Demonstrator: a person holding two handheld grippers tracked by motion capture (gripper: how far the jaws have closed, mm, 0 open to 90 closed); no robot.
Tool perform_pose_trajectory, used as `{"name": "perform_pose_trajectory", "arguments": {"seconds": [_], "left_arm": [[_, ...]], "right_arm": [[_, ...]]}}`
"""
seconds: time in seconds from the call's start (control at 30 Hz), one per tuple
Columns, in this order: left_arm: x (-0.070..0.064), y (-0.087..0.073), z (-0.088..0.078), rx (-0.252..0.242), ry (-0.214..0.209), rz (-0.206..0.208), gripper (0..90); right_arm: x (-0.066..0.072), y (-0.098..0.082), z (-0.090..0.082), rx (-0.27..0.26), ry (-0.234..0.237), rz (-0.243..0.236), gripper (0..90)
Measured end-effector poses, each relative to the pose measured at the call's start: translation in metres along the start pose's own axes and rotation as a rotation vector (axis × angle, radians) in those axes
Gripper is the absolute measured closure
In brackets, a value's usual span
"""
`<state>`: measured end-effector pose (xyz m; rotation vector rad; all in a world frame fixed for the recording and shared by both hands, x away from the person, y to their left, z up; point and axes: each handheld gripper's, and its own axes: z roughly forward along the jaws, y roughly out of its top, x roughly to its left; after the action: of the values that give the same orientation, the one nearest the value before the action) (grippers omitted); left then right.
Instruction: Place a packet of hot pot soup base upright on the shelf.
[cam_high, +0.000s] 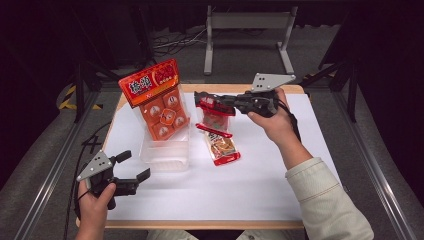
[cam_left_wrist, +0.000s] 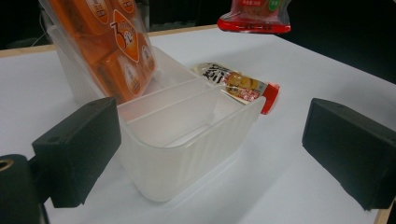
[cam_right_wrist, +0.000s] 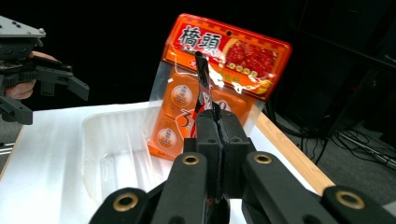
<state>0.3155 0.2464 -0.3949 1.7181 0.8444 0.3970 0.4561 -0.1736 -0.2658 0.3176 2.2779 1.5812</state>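
A clear plastic bin stands on the white table. A tall orange snack pack leans upright in its far end. My right gripper is shut on the top edge of a red snack pouch, which hangs above the table just right of the bin. A second pouch lies flat beside the bin. My left gripper is open with nothing between its jaws, near the bin's front left corner.
The table's wooden edge runs along the far side. A metal stand and cables lie on the floor beyond it. Bare white surface spreads across the front and right of the table.
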Motion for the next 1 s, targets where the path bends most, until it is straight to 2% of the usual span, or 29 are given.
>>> {"name": "perform_pose_trajectory", "arguments": {"seconds": [0.23,0.63,1.0], "left_arm": [[0.001,0.0,0.001,-0.001,-0.003,-0.001,5.3],[0.001,0.0,0.002,-0.002,-0.013,-0.004,5.3],[0.005,-0.003,0.004,0.004,-0.014,-0.015,5.1]], "right_arm": [[0.007,0.007,0.019,-0.003,0.038,-0.016,89.3],[0.016,0.013,0.047,0.006,0.076,-0.043,89.4],[0.022,0.016,0.07,0.018,0.09,-0.066,89.4]]}}
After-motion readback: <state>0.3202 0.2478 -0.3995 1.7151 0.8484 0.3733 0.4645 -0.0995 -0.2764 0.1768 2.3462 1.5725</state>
